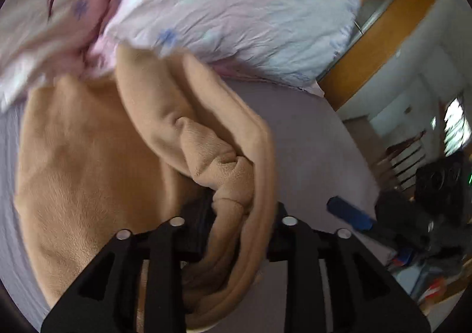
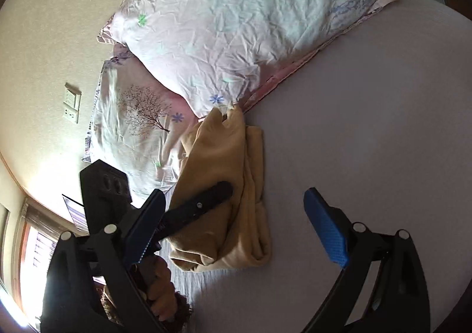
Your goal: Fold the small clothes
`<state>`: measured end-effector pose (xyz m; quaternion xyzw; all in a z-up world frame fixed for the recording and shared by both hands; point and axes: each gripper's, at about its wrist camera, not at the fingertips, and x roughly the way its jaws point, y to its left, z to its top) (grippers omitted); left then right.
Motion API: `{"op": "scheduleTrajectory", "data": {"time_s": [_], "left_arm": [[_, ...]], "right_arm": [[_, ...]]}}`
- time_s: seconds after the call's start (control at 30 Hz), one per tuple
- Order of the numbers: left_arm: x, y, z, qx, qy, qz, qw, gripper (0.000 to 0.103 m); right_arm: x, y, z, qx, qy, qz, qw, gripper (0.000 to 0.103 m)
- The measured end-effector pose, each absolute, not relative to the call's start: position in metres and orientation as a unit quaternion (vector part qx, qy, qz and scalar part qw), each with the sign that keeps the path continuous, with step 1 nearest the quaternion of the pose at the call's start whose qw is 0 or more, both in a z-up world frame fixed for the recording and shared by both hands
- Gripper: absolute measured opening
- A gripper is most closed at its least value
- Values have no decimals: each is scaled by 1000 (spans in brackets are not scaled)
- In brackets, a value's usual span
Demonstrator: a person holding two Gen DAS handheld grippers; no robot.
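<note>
Two sets of tongs work over one tan fleece garment [image 2: 227, 194] lying folded into a long bundle on a pale lilac bed sheet [image 2: 368, 126]. Nearest in the left wrist view, the left tongs [image 1: 236, 232] are clamped on a bunched fold of that garment [image 1: 88, 171]; the soft cloth fills the gap between the black fingers and spreads away toward 10 o'clock. In the right wrist view, the right tongs [image 2: 236, 232] stand wide apart, holding nothing, one blue pad [image 2: 324, 230] at 4 o'clock over bare sheet and the other at 8 o'clock. The left tongs [image 2: 197, 204] show there too, reaching in from 8 o'clock with a black finger lying across the garment's near half. Beyond the bundle, its far end touches a wrinkled pink-and-white floral pillow [image 2: 236, 17] at 12 o'clock, with a second pillow printed with a bare tree [image 2: 138, 120] at 9 o'clock. Farther still, a cream wall carries a white switch plate [image 2: 72, 106].
</note>
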<state>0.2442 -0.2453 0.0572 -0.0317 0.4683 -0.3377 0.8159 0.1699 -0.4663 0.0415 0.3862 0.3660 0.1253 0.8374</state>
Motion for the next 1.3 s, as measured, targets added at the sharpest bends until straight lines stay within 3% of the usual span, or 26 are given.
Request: {"op": "scheduleTrajectory", "data": {"time_s": [0.03,0.1,0.27,0.43,0.8,0.87,0.9,1.07,1.1,1.17,1.2,1.27,1.3], "left_arm": [[237,-242,64,-36,443,-347,825,65],[227,-226,84,-69,410,-405,814,85],[209,-157,111,-73,366,-400,837,88],[183,-140,90,37,333,-342,878,88],[146,-108,52,149,319,-346,870,88],[144,-120,44,175,313,-346,867,88],[146,-125,38,181,318,-344,865,88],[163,-119,22,155,369,-335,853,84],[164,-111,25,137,375,-344,850,84],[163,-93,35,103,371,-356,852,84],[162,-80,43,83,363,-358,856,84],[161,-57,55,50,352,-353,866,84],[162,-43,61,30,348,-348,870,84]], "right_arm": [[171,-468,45,380,363,125,841,94],[176,-469,51,374,358,131,846,94],[209,-451,67,332,384,165,845,94],[228,-419,81,261,398,171,863,71],[166,-371,75,140,403,185,886,74],[171,-367,61,125,428,160,881,41],[177,-373,49,142,452,146,869,5],[170,-406,13,241,472,108,841,7],[164,-403,21,229,460,104,852,12],[149,-397,41,224,426,107,870,38],[137,-394,56,234,393,122,881,65],[121,-376,73,259,358,183,878,69],[120,-364,73,267,363,207,868,63]]}}
